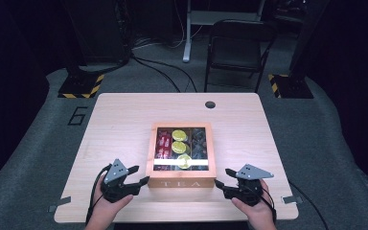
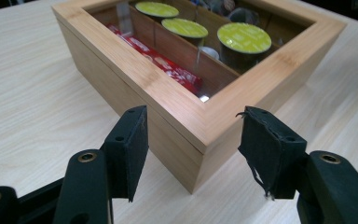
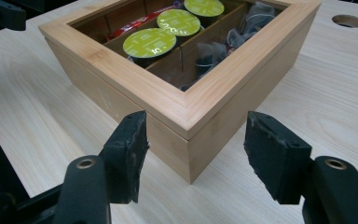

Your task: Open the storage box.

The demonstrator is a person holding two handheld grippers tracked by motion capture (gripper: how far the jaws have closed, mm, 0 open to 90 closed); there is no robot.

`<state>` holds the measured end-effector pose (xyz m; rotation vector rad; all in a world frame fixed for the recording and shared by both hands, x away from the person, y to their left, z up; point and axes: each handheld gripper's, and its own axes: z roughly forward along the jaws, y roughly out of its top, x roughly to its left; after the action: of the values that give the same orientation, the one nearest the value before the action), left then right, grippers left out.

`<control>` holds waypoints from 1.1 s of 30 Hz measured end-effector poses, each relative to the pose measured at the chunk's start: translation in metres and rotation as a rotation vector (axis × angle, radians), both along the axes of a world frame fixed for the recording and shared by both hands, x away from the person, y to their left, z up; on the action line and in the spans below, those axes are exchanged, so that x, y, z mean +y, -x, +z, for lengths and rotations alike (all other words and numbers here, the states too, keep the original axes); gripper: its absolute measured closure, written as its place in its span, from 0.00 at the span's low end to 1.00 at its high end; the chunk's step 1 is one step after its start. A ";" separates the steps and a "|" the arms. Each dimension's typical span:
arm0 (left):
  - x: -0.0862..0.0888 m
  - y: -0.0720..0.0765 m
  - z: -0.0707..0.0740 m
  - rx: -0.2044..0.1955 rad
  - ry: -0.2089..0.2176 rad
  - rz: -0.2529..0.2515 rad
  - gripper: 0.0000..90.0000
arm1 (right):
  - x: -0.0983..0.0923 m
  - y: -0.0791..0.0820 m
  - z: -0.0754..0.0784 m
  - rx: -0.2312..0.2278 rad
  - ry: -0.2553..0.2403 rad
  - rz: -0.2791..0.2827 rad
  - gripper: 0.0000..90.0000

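Wooden tea box [image 1: 180, 168] at the middle of the worktop [image 1: 120, 120]; left hand-held gripper [image 1: 143, 180] and right hand-held gripper [image 1: 219, 184], jaws apart, straddle its near corners without touching.

Dark room, grey carpet [image 1: 38, 139], black folding chair [image 1: 237, 48]

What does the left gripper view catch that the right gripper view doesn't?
Left gripper view alone: the red packets seen plainly along the near compartment, and the box's near left corner between the left tongs.

Right gripper view alone: the dark sachets in the far compartment, the round hole in the table, and the near right corner between the right tongs.

Both: the wooden tea box with its glass lid down, three green-topped capsules in the middle compartment, open jaws straddling a corner without touching.
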<state>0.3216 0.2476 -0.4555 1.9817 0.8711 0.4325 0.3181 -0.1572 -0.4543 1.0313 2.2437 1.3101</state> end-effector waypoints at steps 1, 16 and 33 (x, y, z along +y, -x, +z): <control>-0.002 0.000 -0.002 -0.003 0.002 0.002 0.46 | 0.001 0.000 -0.001 0.000 0.008 0.004 0.43; -0.014 -0.007 -0.021 0.048 -0.043 -0.020 0.47 | 0.012 -0.008 -0.014 0.023 0.062 0.010 0.51; -0.015 -0.007 -0.023 0.017 -0.068 -0.011 0.54 | 0.019 -0.016 -0.025 0.020 0.104 0.052 0.62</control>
<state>0.3285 0.2328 -0.4785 2.0538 0.8660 0.4444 0.3336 -0.1378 -0.4797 0.9599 2.3416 1.1940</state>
